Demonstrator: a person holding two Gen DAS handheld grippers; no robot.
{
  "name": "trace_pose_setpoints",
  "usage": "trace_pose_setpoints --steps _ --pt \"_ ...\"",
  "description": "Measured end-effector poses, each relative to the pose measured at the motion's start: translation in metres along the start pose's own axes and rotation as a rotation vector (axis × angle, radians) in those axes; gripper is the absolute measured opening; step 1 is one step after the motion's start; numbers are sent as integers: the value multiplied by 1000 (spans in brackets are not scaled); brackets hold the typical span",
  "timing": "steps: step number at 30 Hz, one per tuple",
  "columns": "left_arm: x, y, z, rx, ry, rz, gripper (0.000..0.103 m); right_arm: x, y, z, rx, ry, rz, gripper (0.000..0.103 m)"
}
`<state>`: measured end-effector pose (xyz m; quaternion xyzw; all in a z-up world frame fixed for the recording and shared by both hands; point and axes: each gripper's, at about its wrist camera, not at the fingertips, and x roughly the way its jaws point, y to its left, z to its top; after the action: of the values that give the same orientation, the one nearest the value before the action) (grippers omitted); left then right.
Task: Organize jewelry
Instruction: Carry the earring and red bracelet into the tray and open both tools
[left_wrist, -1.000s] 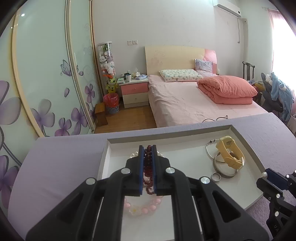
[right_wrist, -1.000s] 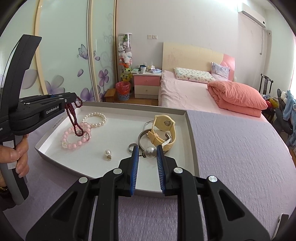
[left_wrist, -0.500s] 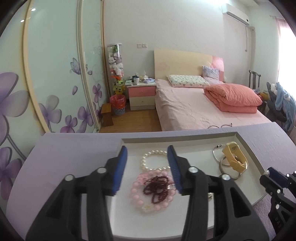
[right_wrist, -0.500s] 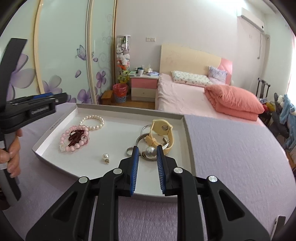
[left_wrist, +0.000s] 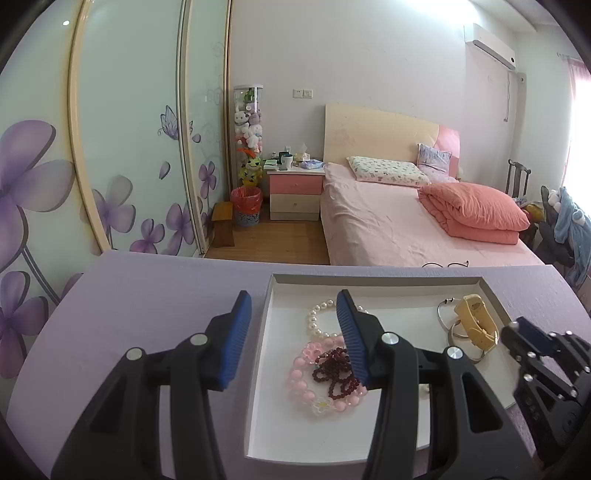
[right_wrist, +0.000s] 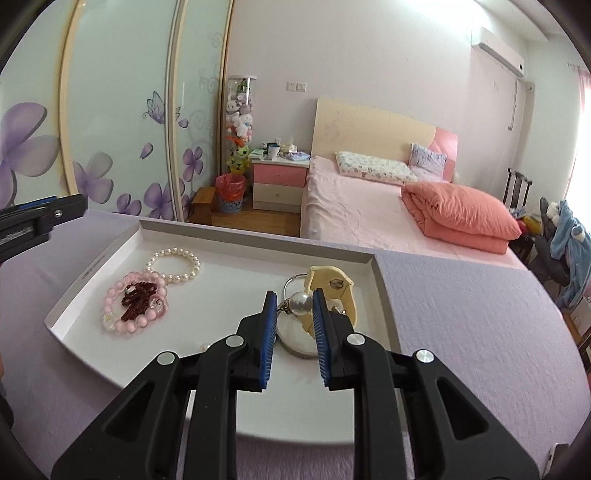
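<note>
Left hand-held gripper (left_wrist: 293, 338) hangs spread and empty above the tray (right_wrist: 255, 238) on the bench (right_wrist: 480, 332); right hand-held gripper (right_wrist: 294, 326) pinches a pearl earring (right_wrist: 300, 303). Lower the pearl to bare tray floor, clear of the yellow watch (right_wrist: 330, 286). Dark red beads (right_wrist: 137, 300) rest inside the pink bracelet (right_wrist: 122, 325), beside the pearl bracelet (right_wrist: 173, 264).

Both wrist cameras look forward and down along their own gripper, close above the counter (left_wrist: 155, 288), sharing the tray (left_wrist: 373, 279) (right_wrist: 236, 236) and the bed (left_wrist: 369, 221) beyond.
</note>
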<state>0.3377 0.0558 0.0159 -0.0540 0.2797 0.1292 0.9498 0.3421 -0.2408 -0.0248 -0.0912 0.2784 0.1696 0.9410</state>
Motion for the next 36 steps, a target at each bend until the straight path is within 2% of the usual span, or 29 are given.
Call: trace_pose_setpoints --steps 8,19,20,21,23,25,28,36 --pt "3 3 -3 -7 8 -12 49 21 0 -2 13 52 -3 20" --pt "9 3 -11 -4 32 -27 49 28 5 0 19 65 -7 21" --pt "9 3 -12 -4 34 -27 50 28 6 1 22 64 -7 24" --pt "9 4 -13 -6 35 -27 54 29 5 1 24 66 -7 43" --pt "8 5 -14 -11 35 -29 58 26 4 1 32 52 -11 71" --pt "6 7 -16 -18 35 -36 64 19 7 1 21 29 -16 73" --pt "3 10 -18 -27 37 -46 67 14 7 1 25 29 -11 77" --pt "-16 24 -25 -67 23 -79 89 -13 -8 -3 95 -4 12 98"
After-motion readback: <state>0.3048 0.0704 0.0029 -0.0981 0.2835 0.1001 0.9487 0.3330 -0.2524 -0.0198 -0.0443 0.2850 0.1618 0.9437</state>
